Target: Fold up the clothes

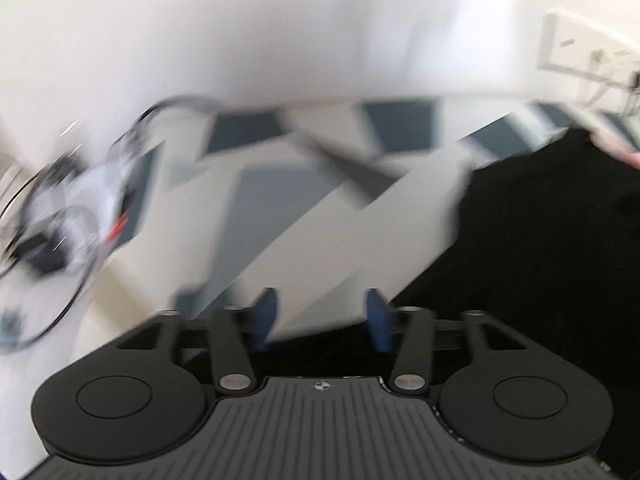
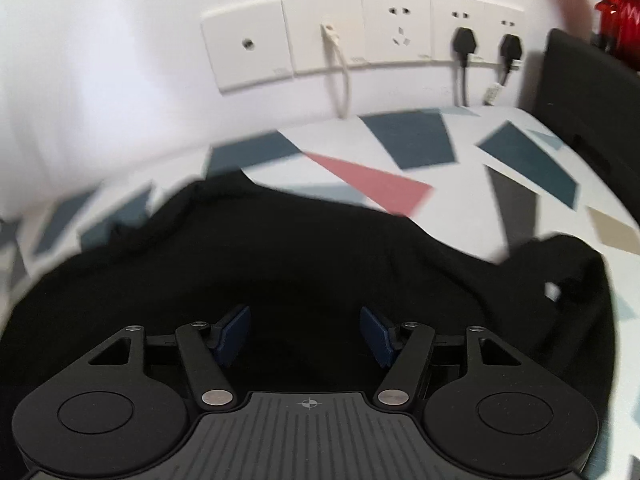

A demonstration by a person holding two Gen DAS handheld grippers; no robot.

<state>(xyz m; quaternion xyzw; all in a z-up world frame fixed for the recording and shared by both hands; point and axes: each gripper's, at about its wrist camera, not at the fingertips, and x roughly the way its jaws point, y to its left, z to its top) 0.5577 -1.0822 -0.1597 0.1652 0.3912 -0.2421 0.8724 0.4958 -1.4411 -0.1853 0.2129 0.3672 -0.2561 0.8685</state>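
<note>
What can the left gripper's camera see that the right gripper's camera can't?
Only the left view shows a blurry tangle of cables at the left, and the left gripper, open over the patterned tablecloth with nothing between its fingers.

Only the right view shows the pink triangle on the cloth, two black plugs in the sockets, and the right gripper, open above the black garment.

Both show the black garment, the patterned tablecloth, the white wall and the wall sockets.

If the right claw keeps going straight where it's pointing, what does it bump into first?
Most likely the black garment. The right claw is open, empty, and pointed down at that cloth; depth is hard to judge.
</note>
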